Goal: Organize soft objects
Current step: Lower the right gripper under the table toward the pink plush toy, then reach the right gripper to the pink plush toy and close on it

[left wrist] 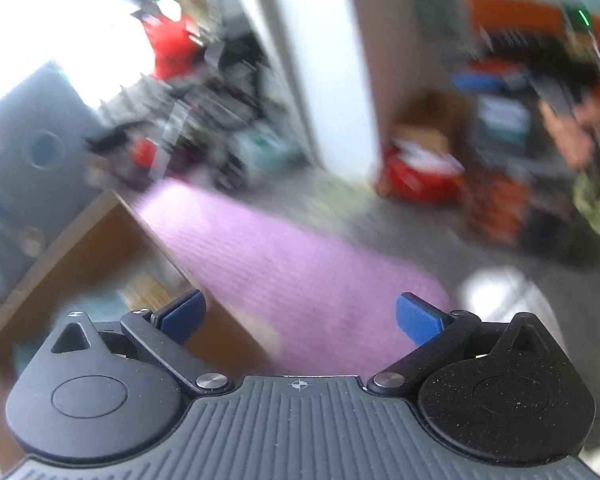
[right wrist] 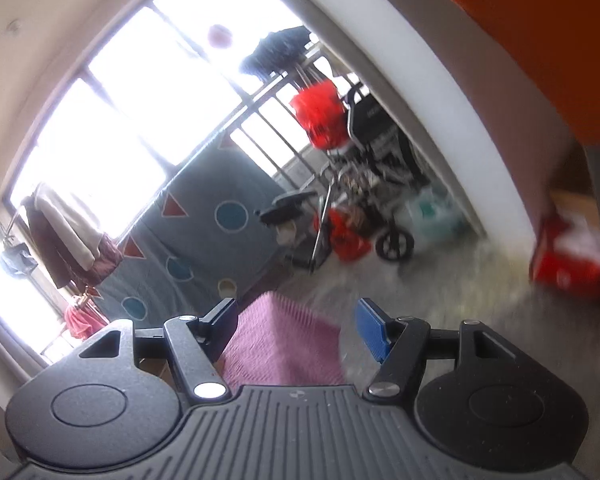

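Now we reach | left gripper (left wrist: 300, 316) spread empty | right gripper (right wrist: 296, 330) apart, empty | we aim low, square to pink mat (left wrist: 284, 272), cardboard box (left wrist: 80, 256) beside.

The right gripper (right wrist: 298, 326) stands open over a pink mat (right wrist: 282, 350). Behind it, a stroller (right wrist: 374, 168) carries a red bag (right wrist: 320, 114) near bright windows (right wrist: 112, 120).

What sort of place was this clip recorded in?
Probably a lived-in home, by a balcony or sunroom: clothes hang drying at the railed window, a folded stroller is parked near the wall, and a pink mat lies on the floor.
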Available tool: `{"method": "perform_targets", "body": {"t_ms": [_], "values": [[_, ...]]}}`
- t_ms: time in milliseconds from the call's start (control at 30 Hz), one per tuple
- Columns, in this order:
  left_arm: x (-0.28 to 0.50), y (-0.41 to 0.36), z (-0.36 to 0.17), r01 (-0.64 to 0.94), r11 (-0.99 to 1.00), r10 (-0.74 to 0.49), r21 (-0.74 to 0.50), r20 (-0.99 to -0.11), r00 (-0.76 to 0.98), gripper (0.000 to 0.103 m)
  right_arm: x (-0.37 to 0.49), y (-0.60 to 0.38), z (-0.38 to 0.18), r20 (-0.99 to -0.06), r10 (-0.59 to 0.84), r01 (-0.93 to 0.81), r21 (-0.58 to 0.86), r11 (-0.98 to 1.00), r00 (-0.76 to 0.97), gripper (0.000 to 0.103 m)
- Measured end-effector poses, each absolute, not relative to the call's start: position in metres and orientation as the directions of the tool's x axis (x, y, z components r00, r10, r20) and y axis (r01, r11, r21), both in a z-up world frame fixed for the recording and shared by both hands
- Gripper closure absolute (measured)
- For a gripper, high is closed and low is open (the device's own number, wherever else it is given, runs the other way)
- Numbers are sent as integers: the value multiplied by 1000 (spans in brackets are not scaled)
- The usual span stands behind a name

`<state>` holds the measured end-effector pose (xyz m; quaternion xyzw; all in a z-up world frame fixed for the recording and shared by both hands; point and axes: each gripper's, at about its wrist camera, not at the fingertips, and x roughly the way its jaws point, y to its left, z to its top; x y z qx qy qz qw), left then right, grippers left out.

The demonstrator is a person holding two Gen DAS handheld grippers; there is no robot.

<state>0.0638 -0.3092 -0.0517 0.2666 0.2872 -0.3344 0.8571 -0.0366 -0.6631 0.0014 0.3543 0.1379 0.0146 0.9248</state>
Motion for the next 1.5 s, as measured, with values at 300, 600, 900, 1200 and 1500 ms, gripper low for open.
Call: {"method": "perform_targets", "body": {"t_ms": [300, 600, 900, 1200, 1500], "values": [[134, -343, -21, 617, 759, -400, 209, -599, 694, 1, 72, -777, 28, -202, -9, 117, 530, 840, 979, 29], [161, -356, -7, 594, 764, -337, 253, -630, 700, 1, 194, -738, -139, -450, 193, 114, 570, 813, 872, 28], [206, -378, -22, 569, 786, -266, 244, -697, 666, 1, 234, -541, -375, -682, 620, 15, 677, 736, 387, 38], [230, -398, -36, 602, 763, -255, 235, -746, 615, 1, 189, -470, -401, -526, 779, -37, 821, 570, 342, 37], [245, -385, -31, 568, 809, -278, 152, -752, 598, 1, 244, -458, -469, -489, 822, -21, 856, 517, 293, 23]]}}
